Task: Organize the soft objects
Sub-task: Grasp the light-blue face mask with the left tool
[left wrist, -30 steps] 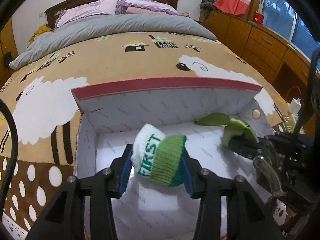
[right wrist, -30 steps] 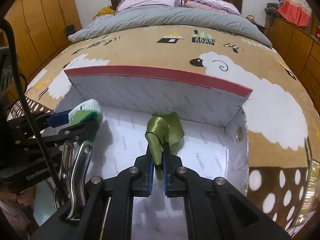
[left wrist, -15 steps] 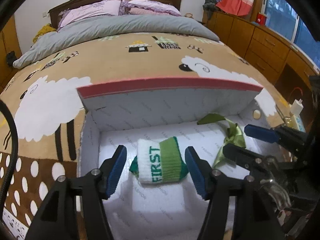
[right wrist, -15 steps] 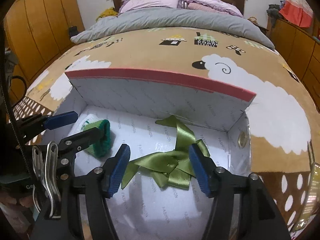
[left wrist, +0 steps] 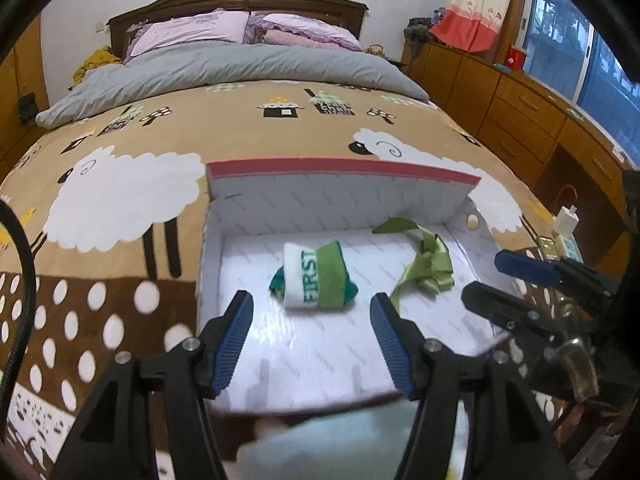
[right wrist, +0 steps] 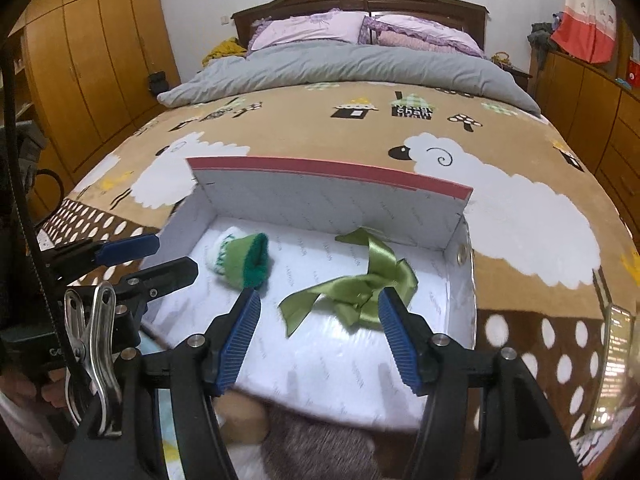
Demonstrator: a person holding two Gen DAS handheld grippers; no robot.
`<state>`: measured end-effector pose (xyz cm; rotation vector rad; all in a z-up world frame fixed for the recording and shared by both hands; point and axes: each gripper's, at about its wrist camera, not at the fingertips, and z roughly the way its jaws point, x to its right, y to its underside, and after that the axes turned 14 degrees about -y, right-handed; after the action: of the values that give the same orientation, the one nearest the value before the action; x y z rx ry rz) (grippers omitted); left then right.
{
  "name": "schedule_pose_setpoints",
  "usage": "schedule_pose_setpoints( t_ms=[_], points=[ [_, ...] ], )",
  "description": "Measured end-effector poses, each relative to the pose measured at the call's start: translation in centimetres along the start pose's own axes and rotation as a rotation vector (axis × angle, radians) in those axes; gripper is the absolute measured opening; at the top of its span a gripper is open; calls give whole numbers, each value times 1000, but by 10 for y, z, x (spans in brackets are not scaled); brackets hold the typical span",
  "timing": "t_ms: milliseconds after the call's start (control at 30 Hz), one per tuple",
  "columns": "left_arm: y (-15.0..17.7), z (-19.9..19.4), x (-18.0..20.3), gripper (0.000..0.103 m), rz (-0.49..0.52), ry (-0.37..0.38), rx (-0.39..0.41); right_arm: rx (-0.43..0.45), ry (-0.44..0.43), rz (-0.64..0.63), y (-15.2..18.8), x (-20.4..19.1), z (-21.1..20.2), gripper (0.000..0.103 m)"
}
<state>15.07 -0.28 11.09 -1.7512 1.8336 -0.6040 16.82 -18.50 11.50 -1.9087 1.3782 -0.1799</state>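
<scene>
Item 1: rolled sock [left wrist: 314, 278], white/green knit, "FIRST" on cuff; soft, light, squashy; take across the roll's middle. Lies in box [left wrist: 340, 200] at bed's foot edge, left half.
Item 2: green satin ribbon [right wrist: 356, 290], limp, prob. slippery; pinch at the bunched loops. Right half of box.
Left gripper [left wrist: 312, 344] & right gripper [right wrist: 318, 338]: both spread, empty.

I see soft, even indoor light, with blue daylight at the window [left wrist: 576, 44] on the right. Strong fisheye bends the bed [right wrist: 360, 136] and darkens the corners. The near box edge [left wrist: 304, 404] is blurred; shadows are faint.
</scene>
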Motion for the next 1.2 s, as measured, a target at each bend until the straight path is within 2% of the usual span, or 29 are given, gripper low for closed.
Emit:
schedule_pose_setpoints(
  t_ms=[300, 700, 1067, 1200],
  points=[
    [26, -28, -9, 64, -8, 22, 7, -3, -18, -21, 26, -23, -21, 63],
    [59, -36, -11, 64, -12, 54, -50, -8, -11, -30, 60, -34, -39, 63],
    [75, -37, -23, 64, -27, 43, -65, -21, 4, 22, 87, -21, -47, 63],
    [78, -34, -26, 67, -39, 54, -70, -28, 7, 53, 95, -12, -46, 63]
  ],
)
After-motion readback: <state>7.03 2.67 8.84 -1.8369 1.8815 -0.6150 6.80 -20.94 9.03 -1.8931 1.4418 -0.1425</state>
